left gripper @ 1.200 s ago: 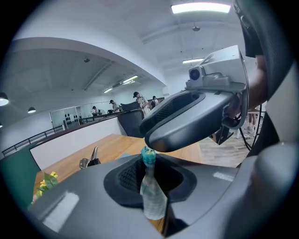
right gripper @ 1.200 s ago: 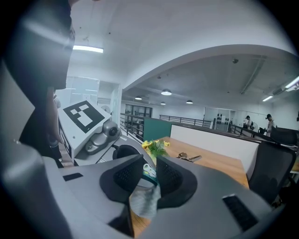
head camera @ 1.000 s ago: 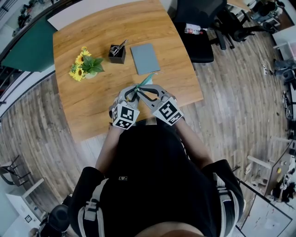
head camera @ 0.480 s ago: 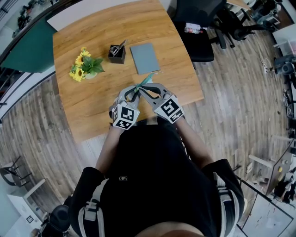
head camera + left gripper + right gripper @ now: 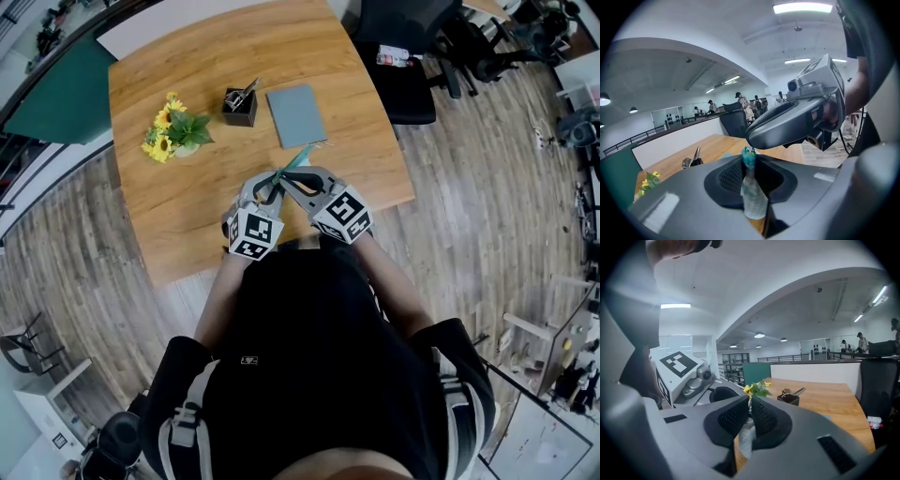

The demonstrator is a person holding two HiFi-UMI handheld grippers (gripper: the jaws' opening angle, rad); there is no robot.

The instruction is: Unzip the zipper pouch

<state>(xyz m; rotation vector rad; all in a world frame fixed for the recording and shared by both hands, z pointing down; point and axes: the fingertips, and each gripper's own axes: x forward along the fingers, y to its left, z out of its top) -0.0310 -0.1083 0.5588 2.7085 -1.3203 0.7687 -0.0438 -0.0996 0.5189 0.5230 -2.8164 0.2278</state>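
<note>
Wooden table (image 5: 178,216), left gripper (image 5: 273,184) and right gripper (image 5: 284,181) angled together, pinching pouch (image 5: 296,160)

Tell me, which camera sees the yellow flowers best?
The head view: the flowers show whole from above. The right gripper view shows them small and partly hidden; the left gripper view catches only a bit at its edge.

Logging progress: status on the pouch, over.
Left tongs clamped on zipper pouch. Right tongs pinching it too. Zip state unclear; nothing in the way.
</note>
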